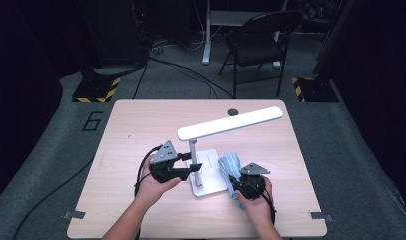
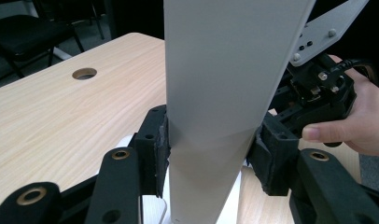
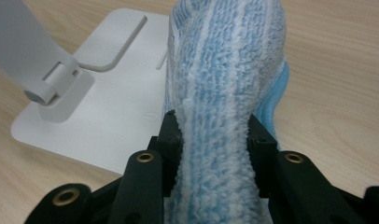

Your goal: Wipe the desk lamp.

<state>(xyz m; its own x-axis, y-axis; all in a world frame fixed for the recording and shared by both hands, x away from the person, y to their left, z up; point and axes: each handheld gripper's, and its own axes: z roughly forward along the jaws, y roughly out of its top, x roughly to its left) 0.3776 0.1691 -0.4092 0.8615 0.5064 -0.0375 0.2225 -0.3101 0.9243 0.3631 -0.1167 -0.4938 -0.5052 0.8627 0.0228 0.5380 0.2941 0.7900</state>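
A white desk lamp (image 1: 231,123) stands mid-table on a flat white base (image 1: 213,187), its long head slanting up to the right. My left gripper (image 1: 193,166) is shut on the lamp's upright post (image 2: 211,140), both pads pressed against its sides. My right gripper (image 1: 234,186) is shut on a folded blue and white cloth (image 1: 229,165). That cloth (image 3: 225,84) rises from between the jaws and lies over the right part of the lamp base (image 3: 108,116).
The wooden table (image 1: 141,125) has a round cable hole (image 1: 233,111) at its far edge. A black folding chair (image 1: 261,40) and floor cables lie beyond the table. The other hand and its gripper (image 2: 327,93) sit close behind the post.
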